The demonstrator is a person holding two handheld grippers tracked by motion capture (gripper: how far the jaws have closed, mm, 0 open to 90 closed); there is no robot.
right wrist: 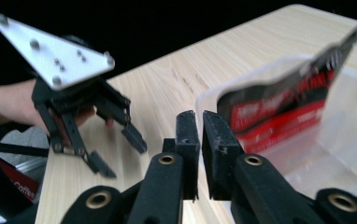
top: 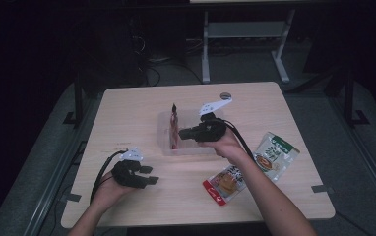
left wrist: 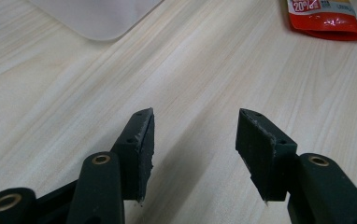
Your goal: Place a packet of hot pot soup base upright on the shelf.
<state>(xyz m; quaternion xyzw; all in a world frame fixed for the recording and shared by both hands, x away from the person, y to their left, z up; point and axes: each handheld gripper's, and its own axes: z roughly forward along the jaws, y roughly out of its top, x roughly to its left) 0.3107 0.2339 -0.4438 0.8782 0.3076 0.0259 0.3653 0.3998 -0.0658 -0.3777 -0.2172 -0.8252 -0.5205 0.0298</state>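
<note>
The right gripper's [right wrist: 199, 122] jaws stood almost together, with only a thin gap between the pads and nothing in that gap. Just past their tips, a red and black packet [right wrist: 284, 105] stood on edge inside a clear plastic box [right wrist: 345, 140], leaning against the near wall, its top corner poking above the rim. The pads did not press on it; the packet was blurred in the right gripper view. From the high view the right gripper [top: 186, 132] hung over the box [top: 169, 147], which sat at the middle of the wooden table [top: 127, 113], with the packet [top: 175, 123] upright at its left side.

The left gripper's [left wrist: 195, 135] jaws were spread apart over bare wood, holding nothing. That gripper [top: 149, 175] rested low near the table's front left, well apart from the box.

Two more packets lay flat on the right: a red-edged one [top: 225, 184] near the right forearm, and a green and white one [top: 274, 152] farther right.
</note>
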